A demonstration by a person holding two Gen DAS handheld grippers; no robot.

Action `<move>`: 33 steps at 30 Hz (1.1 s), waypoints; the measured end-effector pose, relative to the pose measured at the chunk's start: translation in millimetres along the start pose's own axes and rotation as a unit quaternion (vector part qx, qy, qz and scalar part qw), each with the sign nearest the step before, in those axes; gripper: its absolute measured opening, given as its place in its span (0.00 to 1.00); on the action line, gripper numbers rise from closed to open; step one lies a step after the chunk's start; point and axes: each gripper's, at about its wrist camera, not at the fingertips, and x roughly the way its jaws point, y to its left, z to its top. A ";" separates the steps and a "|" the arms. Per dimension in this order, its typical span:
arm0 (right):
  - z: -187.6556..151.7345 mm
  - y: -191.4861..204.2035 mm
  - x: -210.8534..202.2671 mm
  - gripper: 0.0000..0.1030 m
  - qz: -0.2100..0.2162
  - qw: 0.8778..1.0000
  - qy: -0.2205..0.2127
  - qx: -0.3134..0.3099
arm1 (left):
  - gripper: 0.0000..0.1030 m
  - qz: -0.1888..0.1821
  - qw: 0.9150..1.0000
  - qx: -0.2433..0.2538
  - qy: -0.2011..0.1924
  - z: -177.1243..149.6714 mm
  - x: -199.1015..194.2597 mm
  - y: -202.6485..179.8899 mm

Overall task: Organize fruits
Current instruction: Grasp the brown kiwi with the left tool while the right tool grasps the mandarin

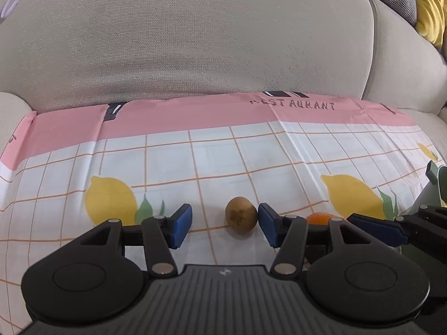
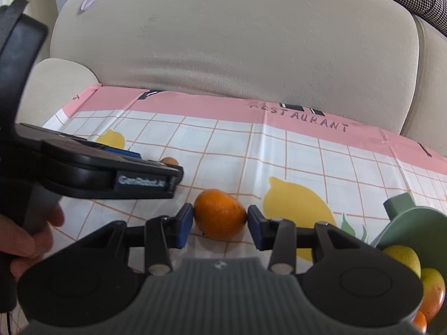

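Note:
A brown kiwi [image 1: 241, 218] lies on the lemon-print cloth [image 1: 212, 156], between my left gripper's [image 1: 225, 224] blue pads, close to the right pad; the jaws are open. An orange [image 2: 220, 214] lies on the cloth between my right gripper's [image 2: 220, 224] blue pads, which stand at its two sides, touching or nearly so, with the fruit resting on the cloth. The orange's top [image 1: 322, 218] and the right gripper's finger [image 1: 377, 227] show in the left wrist view. A green bowl [image 2: 413, 223] at the right holds a lemon [image 2: 402, 258] and other fruit.
The cloth covers a beige sofa seat, with the backrest [image 1: 195, 42] just behind. The left gripper's body [image 2: 106, 176] and the hand holding it [image 2: 25, 240] fill the left of the right wrist view. A small brown fruit [image 2: 169, 161] peeks beyond it.

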 end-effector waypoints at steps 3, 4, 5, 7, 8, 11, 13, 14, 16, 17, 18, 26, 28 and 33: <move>-2.3 1.6 0.4 0.39 0.000 1.000 -0.002 -0.005 | 0.63 0.009 1.000 0.006 -0.005 -2.4 4.0 -7.0; -3.0 1.9 0.2 0.39 0.000 1.000 -0.003 -0.007 | 0.63 0.013 1.000 0.009 -0.007 -3.0 4.8 -9.0; -3.4 2.0 0.3 0.39 0.000 1.000 -0.004 -0.007 | 0.63 0.017 1.000 0.013 -0.009 -3.2 5.8 -11.4; -3.3 1.5 1.2 0.39 0.001 1.000 -0.004 -0.006 | 0.63 0.021 1.000 0.018 -0.012 -3.5 7.9 -14.4; -3.2 0.9 1.2 0.39 0.002 1.000 -0.004 -0.006 | 0.63 0.023 0.999 0.021 -0.014 -3.4 8.1 -15.5; -3.1 1.0 1.1 0.39 0.001 1.000 -0.005 -0.004 | 0.55 0.021 0.999 0.024 -0.020 -3.4 8.4 -17.4; -3.0 1.4 0.9 0.39 0.000 1.000 -0.005 -0.004 | 0.43 0.022 0.999 0.028 -0.022 -3.0 7.8 -18.7; -2.9 1.3 0.9 0.39 0.000 1.000 -0.005 -0.004 | 0.37 0.019 0.999 0.027 -0.023 -2.8 7.0 -18.7; -3.1 1.4 1.1 0.39 0.000 1.000 -0.005 -0.004 | 0.23 0.019 0.999 0.027 -0.024 -2.3 5.3 -18.7; -3.0 1.4 1.0 0.39 0.000 1.000 -0.005 -0.004 | 0.23 0.016 0.999 0.023 -0.024 -2.2 3.8 -17.6; -3.1 1.5 0.7 0.39 0.000 1.000 -0.005 -0.005 | 0.21 0.011 0.999 0.018 -0.025 -2.2 2.7 -15.8; -3.3 3.0 -1.4 0.39 0.005 1.000 -0.003 -0.007 | 0.00 -0.016 0.999 -0.010 -0.035 -4.9 -15.5 1.5; -3.6 3.0 -1.4 0.39 0.005 1.000 -0.001 -0.006 | 0.01 -0.017 0.999 -0.004 -0.033 -6.2 -17.5 2.8; -4.1 1.2 -0.8 0.39 0.006 1.000 0.002 0.000 | 0.11 -0.019 1.000 -0.008 -0.021 -13.0 -17.6 10.6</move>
